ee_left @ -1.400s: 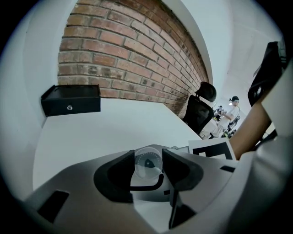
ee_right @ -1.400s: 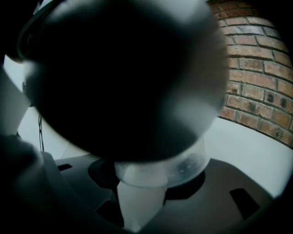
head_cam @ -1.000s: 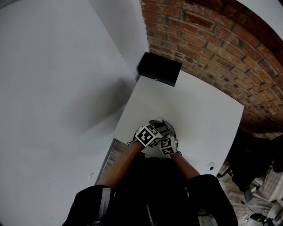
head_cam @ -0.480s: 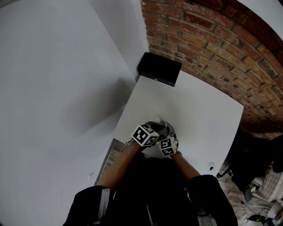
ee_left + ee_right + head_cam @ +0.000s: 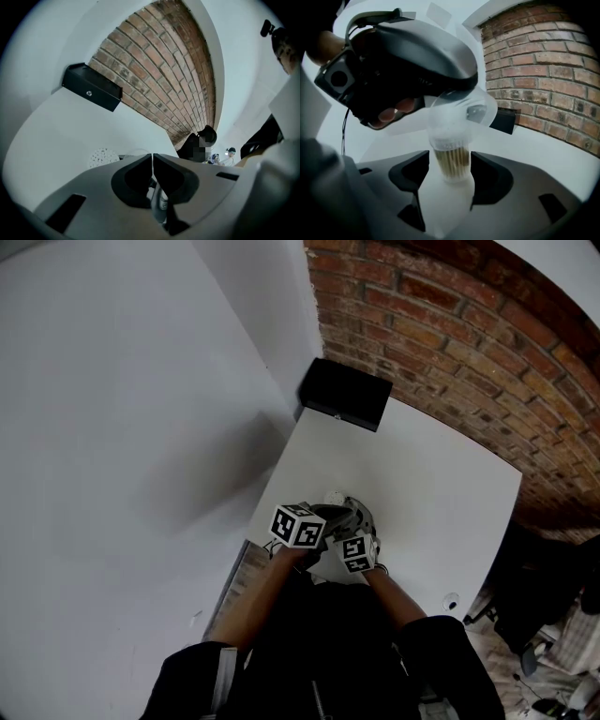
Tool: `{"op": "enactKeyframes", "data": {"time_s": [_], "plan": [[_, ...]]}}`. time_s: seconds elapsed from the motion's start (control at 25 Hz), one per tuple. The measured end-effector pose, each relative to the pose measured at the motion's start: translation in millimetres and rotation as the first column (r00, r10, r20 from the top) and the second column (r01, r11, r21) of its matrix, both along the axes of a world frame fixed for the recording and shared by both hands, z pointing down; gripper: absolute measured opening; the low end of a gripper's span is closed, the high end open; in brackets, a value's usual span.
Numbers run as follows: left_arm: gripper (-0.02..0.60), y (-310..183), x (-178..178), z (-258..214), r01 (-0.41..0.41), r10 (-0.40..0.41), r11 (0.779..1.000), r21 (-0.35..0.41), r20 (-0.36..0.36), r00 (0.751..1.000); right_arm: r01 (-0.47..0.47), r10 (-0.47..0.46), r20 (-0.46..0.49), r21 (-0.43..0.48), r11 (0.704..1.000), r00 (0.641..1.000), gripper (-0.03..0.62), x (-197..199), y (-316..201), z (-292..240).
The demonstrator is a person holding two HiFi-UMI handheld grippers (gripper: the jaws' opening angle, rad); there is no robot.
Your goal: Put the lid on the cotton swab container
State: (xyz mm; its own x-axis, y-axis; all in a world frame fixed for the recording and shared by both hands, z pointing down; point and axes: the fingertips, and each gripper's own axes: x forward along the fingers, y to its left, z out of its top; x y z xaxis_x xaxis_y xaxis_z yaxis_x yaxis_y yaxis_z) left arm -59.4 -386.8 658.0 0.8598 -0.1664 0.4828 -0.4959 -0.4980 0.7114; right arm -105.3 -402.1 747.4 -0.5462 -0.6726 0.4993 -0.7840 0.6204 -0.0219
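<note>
The cotton swab container [image 5: 450, 159] is a clear tube with brown sticks and white heads, upright on the white table [image 5: 422, 484]. It stands between the pads of my right gripper [image 5: 450, 171], whose jaws are opening; narrow gaps show on both sides. Just over its mouth, tilted, is the clear lid [image 5: 480, 110], with my left gripper [image 5: 153, 161] shut on its thin rim from above. In the left gripper view the swab heads [image 5: 103, 157] show as a white dotted circle left of the jaws. In the head view both grippers, left [image 5: 323, 514] and right [image 5: 352, 529], meet near the table's front edge.
A black box [image 5: 344, 395] sits at the table's far corner against the brick wall [image 5: 450, 324]. A white wall runs along the left. Beyond the table's right edge are a dark chair [image 5: 544, 587] and people in the distance [image 5: 206, 140].
My left gripper's marker cube has shifted left and slightly up over the container. The right gripper stays where it was.
</note>
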Motion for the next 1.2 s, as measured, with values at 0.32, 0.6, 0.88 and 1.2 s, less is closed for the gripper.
{"op": "enactKeyframes", "data": {"time_s": [0.32, 0.6, 0.88, 1.2], "plan": [[0.023, -7.1, -3.3, -2.4, 0.047, -0.052, 0.997, -0.061, -0.072, 0.996, -0.02, 0.02, -0.058, 0.011, 1.0, 0.998, 0.262, -4.3, -13.0, 5.2], [0.025, -16.8, -19.4, -5.5, 0.095, -0.102, 0.993, -0.069, -0.114, 0.988, 0.021, -0.021, -0.012, -0.005, 1.0, 1.0, 0.264, -8.3, -11.6, 6.3], [0.026, -26.3, -35.9, 0.3, 0.134, -0.14, 0.989, -0.058, -0.098, 0.985, 0.041, -0.042, -0.003, -0.04, 0.998, 0.999, 0.264, -6.5, -9.7, 9.5], [0.026, -35.4, -54.4, 13.5, 0.156, -0.158, 0.987, 0.042, 0.038, 0.987, 0.039, -0.039, -0.007, -0.041, 0.998, 0.999, 0.262, -8.5, -10.1, 11.7]]}}
